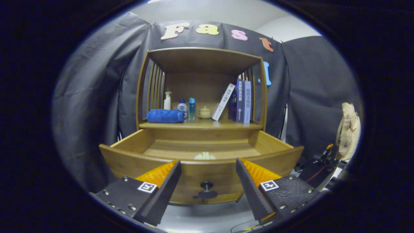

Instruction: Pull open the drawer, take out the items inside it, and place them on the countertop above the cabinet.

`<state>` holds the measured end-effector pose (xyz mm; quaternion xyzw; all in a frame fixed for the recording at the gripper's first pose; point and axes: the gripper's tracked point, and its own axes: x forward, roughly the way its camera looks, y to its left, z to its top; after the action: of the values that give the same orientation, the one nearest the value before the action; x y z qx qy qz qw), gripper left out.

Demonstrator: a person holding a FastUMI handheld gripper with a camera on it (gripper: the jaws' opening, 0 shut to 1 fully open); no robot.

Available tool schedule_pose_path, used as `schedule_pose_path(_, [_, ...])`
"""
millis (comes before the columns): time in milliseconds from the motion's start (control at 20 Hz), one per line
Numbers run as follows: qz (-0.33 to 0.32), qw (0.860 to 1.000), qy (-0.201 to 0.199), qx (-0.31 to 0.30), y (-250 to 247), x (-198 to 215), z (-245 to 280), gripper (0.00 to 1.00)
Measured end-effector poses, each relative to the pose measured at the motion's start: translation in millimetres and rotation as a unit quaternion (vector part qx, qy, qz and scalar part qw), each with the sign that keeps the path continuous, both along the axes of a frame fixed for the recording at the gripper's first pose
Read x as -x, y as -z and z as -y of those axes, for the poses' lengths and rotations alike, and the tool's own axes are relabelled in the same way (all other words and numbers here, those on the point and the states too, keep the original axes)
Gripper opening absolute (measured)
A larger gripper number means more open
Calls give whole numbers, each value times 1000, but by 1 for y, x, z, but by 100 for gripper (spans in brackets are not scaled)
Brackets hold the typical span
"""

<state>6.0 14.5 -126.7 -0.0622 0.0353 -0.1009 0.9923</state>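
The wooden drawer (129, 161) stands pulled out toward me, its dark knob (207, 185) between my fingers and just beyond them. Inside it, behind the front panel, the top of a pale cream item (204, 156) peeks up; the rest of it is hidden. My gripper (207, 165) is open, fingers spread wide in front of the drawer front, holding nothing. Above the drawer is the cabinet's countertop (226, 125), carrying a rolled blue towel (165, 116), a white pump bottle (167, 101), two small bottles (187, 108) and a small cream pot (205, 112).
Leaning books (239, 102) stand at the countertop's right end, under the cabinet's wooden roof and slatted sides. A beige cloth figure (347, 131) and some wired gear (325, 160) sit to the right of the cabinet. Black cloth walls the booth.
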Motion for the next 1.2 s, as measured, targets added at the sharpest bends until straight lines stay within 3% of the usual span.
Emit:
schedule_pose_path(400, [-9, 1000, 3, 13, -36, -46, -2, 100])
schedule_pose_path(650, [-83, 996, 3, -12, -19, -86, 5, 100])
schedule_pose_path(1000, [-211, 976, 16, -51, 43, -120, 24, 100])
schedule_pose_path(1200, [-289, 952, 19, -96, 76, -129, 25, 100])
